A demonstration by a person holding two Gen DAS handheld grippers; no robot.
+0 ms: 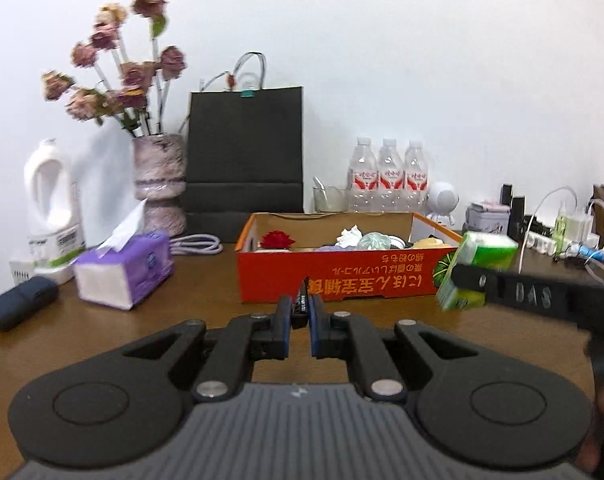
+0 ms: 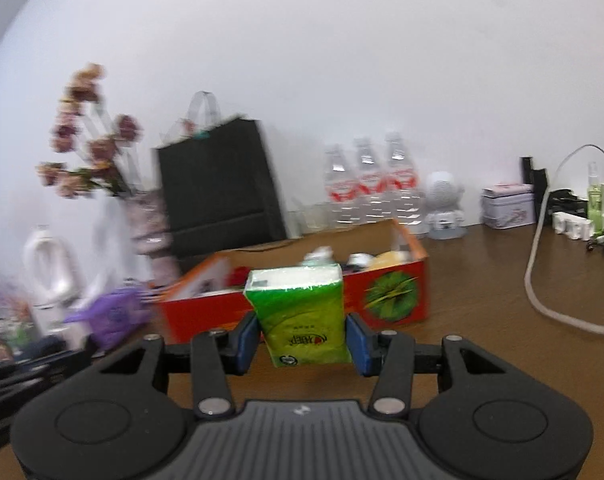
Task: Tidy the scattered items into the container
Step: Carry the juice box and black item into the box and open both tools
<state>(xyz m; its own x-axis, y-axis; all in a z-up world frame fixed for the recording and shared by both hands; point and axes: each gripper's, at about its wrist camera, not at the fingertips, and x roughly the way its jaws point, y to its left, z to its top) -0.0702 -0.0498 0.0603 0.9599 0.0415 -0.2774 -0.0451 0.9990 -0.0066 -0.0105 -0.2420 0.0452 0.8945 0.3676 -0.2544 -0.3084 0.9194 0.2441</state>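
Note:
An orange cardboard box (image 1: 334, 276) stands on the wooden table and holds several small items. It also shows in the right wrist view (image 2: 382, 300). My left gripper (image 1: 301, 316) is shut on a thin dark flat item (image 1: 301, 306), just in front of the box. My right gripper (image 2: 302, 340) is shut on a green tissue pack (image 2: 302, 312), held above the table near the box's front. In the left wrist view the pack (image 1: 478, 268) is at the box's right front corner, with the right gripper (image 1: 462, 280) around it.
A purple tissue pack (image 1: 122, 268), a dark case (image 1: 20, 306), a white detergent bottle (image 1: 50, 204) and a flower vase (image 1: 160, 184) stand left. A black bag (image 1: 244, 156), three water bottles (image 1: 388, 178), a glass, a white robot figure (image 1: 442, 202) and cables line the back.

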